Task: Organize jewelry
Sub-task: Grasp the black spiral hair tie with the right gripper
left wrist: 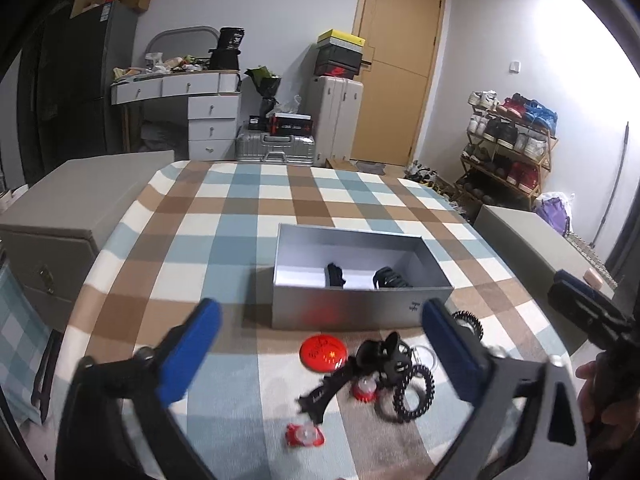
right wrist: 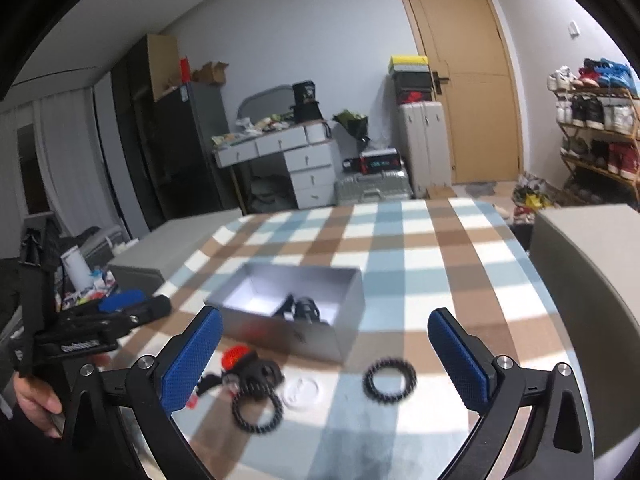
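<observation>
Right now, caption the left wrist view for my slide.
Open left gripper above hair accessories beside grey box on checked tablecloth.

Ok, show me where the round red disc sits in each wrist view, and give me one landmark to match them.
Left wrist view: the red disc lies flat on the checked cloth, lower centre, just in front of the grey box's near wall.
Right wrist view: the red disc shows lower left, blurred, partly hidden behind the black hair clip.
Shared landmark: the open grey box, right behind the disc in both.
</observation>
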A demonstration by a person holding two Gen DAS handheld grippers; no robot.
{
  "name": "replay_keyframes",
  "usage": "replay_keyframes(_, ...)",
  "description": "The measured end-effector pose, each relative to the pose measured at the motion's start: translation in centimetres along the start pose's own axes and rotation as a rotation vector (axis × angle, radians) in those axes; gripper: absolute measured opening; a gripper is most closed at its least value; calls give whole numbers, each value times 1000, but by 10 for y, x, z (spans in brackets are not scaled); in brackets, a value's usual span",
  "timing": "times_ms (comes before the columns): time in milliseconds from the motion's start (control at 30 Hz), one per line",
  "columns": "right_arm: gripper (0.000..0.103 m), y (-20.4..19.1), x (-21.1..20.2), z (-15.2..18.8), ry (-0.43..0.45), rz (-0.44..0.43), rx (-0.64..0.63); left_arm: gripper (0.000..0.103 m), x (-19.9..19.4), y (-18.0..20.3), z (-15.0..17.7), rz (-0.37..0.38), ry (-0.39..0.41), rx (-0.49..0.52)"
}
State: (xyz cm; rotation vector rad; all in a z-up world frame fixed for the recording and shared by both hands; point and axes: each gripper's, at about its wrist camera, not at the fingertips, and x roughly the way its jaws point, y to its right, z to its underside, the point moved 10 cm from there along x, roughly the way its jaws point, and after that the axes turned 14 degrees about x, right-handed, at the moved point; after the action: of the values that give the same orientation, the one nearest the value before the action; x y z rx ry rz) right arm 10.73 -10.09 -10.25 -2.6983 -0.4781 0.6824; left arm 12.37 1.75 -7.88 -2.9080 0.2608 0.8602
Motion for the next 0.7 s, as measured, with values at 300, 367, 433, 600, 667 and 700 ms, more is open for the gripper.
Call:
replay_keyframes(300, 103, 41, 23, 42, -149, 116, 18, 102, -2, -1, 33, -63, -62, -8)
replay_keyframes(367, 103, 51, 32, 47, -187, 122, 52, 101, -1, -1, 39, -72, -77, -10)
replay_keyframes(433, 103, 56, 41, 50, -218, 131, 64, 101, 0, -1, 44, -82, -91, -5)
replay_keyframes(600, 98, 60, 59, 48, -253, 164, 46, 102, 5, -2, 56, -93, -123, -4)
replay_keyframes(667, 95, 60, 68, 49, -275, 174, 35, 102, 8, -3, 60, -88, -140, -14)
replay_keyframes(700, 93, 61, 73, 50, -288, 185, 28, 102, 9, -3, 62, -86, -149, -19)
